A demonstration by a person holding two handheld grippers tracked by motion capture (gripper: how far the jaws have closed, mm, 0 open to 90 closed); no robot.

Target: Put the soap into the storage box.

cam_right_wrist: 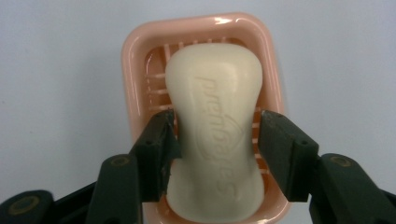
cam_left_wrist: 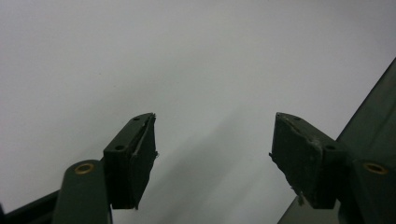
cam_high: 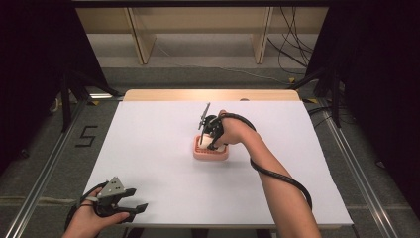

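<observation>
The left gripper point(cam_high: 130, 205) lay at the table's point(cam_high: 148, 148) near edge, jaws wide apart and empty. Farther in, the right gripper point(cam_right_wrist: 215, 140) reached down into the pink dish point(cam_right_wrist: 133, 70) at mid-table, its jaws flanking the soap point(cam_right_wrist: 212, 93) there; whether its pads pressed the bar I could not tell.

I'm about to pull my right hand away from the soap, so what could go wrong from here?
The right gripper straddles the soap bar at its narrow waist with little clearance, so a tilted retreat could drag it. The pink soap dish sits loose on the white table and may slide or tip if a jaw catches its rim.
</observation>
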